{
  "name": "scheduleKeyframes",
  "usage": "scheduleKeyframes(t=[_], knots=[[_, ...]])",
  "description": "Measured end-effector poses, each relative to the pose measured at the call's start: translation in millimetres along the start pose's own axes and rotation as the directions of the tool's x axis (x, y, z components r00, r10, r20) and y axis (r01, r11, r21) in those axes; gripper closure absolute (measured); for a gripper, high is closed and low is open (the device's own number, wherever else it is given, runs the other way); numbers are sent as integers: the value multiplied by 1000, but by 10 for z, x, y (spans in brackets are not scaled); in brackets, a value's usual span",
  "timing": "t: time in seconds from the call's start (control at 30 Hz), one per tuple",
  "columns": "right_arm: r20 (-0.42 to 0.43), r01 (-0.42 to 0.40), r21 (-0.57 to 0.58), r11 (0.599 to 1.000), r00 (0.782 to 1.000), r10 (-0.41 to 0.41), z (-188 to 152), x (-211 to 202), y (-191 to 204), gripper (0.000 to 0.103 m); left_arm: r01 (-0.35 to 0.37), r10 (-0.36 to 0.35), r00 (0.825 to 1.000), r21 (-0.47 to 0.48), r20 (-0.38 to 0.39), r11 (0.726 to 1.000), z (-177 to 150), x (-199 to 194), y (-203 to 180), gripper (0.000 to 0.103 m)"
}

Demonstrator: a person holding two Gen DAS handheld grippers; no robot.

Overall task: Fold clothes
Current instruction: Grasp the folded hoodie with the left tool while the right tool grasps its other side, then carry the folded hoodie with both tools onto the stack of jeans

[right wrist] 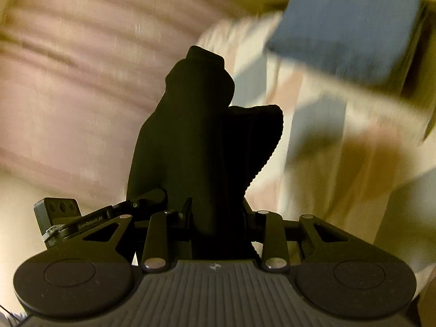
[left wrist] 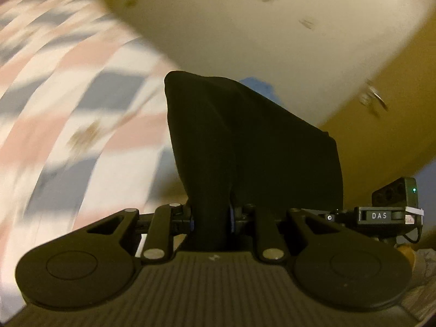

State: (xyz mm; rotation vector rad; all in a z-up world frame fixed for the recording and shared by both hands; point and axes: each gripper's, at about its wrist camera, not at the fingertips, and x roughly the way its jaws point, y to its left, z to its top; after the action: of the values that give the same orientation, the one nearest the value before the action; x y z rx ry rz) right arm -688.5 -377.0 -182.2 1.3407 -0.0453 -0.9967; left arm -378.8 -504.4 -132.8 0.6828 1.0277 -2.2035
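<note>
A black garment [left wrist: 245,141] rises in a bunched fold straight ahead in the left wrist view, and my left gripper [left wrist: 211,218] is shut on its lower edge. In the right wrist view the same black garment [right wrist: 190,136] stands up in thick folds with a ribbed edge on its right side. My right gripper [right wrist: 218,218] is shut on it, with its fingertips hidden in the cloth. The other gripper [left wrist: 387,212] shows at the right edge of the left wrist view, and at the left [right wrist: 62,218] of the right wrist view. Both views are motion-blurred.
A bedsheet [left wrist: 68,95] with pink, blue and white blocks lies at the left. A cream wall [left wrist: 259,27] fills the top. A blue folded item [right wrist: 346,24] lies on the bedsheet [right wrist: 313,125] at upper right. A pink striped surface [right wrist: 68,68] spreads at left.
</note>
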Motion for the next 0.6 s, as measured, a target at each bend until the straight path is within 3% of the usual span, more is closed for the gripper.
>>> scheduleKeyframes(t=[0.13,0.33,0.43,0.6], knots=[[191,-7,104,995,982,-13,440,-371,-42,72,62,-54,996,137,-67,989,870,534,-381,86],[392,-38,234,971,918,-59,1160,-676,-254,72,141,-90,979,288,-183,947,2058,1452,-988,86],[436,-54,297,953,896,-85,1431,-692,-431,72,180,-96,965,351,-243,919,2618,1910,-1274,86],[423,-76,446,892,896,-135,1656,-587,-866,72,178,-43,942,386,-334,905,2790,2530,-1399,86]])
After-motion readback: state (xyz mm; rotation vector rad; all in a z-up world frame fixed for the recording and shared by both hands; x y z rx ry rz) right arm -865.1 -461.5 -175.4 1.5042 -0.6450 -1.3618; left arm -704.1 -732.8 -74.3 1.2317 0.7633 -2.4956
